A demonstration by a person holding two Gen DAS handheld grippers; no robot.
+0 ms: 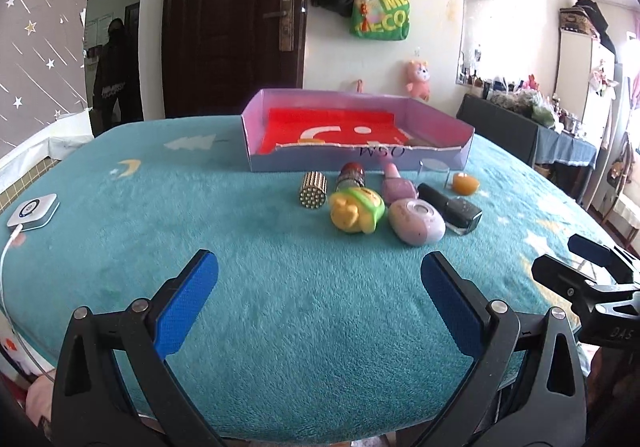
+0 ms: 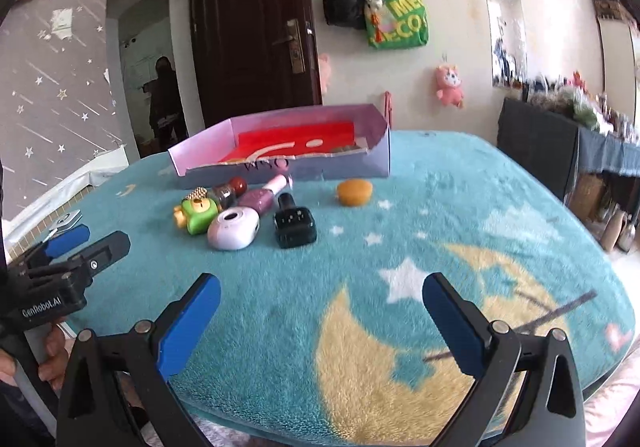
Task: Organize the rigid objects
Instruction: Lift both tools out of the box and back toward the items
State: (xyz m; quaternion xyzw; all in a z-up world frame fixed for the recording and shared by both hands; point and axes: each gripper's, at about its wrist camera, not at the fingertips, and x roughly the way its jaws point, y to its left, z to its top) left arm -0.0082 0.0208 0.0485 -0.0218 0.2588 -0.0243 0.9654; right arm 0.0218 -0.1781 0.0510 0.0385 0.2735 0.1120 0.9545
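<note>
Left gripper and right gripper, both spread wide and empty, hover over the blanket. Beyond, the black bottle looks rigid, probably slick glass; its flat sides suit gripping.

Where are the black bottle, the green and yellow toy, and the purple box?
black bottle [image 2: 295,228]: right wrist view, on its square body.
green and yellow toy [image 1: 354,210]: left wrist view, on its yellow front.
purple box [image 1: 352,162]: left wrist view, on its near wall.

Box at blanket rear, small items clustered just in front, charger far left.
</note>
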